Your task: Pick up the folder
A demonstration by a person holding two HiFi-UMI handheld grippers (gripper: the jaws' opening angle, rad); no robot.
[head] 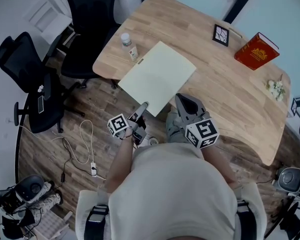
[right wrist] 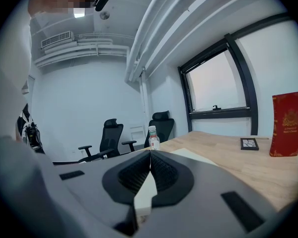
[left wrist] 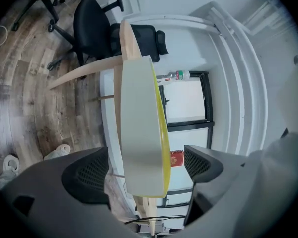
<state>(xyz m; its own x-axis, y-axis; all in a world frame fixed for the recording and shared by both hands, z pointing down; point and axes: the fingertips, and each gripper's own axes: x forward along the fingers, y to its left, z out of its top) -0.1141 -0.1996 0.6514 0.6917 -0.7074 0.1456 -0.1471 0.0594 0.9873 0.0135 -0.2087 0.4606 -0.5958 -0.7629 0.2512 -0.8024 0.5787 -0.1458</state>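
A pale yellow folder (head: 157, 76) lies flat on the wooden table (head: 230, 91), its near corner jutting over the table's edge. My left gripper (head: 142, 107) is at that corner, rolled on its side. In the left gripper view the folder (left wrist: 139, 133) stands edge-on between the wide-open jaws of the left gripper (left wrist: 146, 155), and neither pad presses on it. My right gripper (head: 180, 98) is at the folder's near right edge. In the right gripper view the right gripper (right wrist: 150, 152) has its pads closed against each other, with the folder (right wrist: 193, 154) just beyond them.
A clear bottle (head: 126, 39) and a small box (head: 133, 53) stand by the folder's far corner. A red book (head: 256, 51), a small framed picture (head: 221, 34) and a white bunch (head: 276, 89) sit at the table's far right. Black office chairs (head: 87, 29) stand left of the table.
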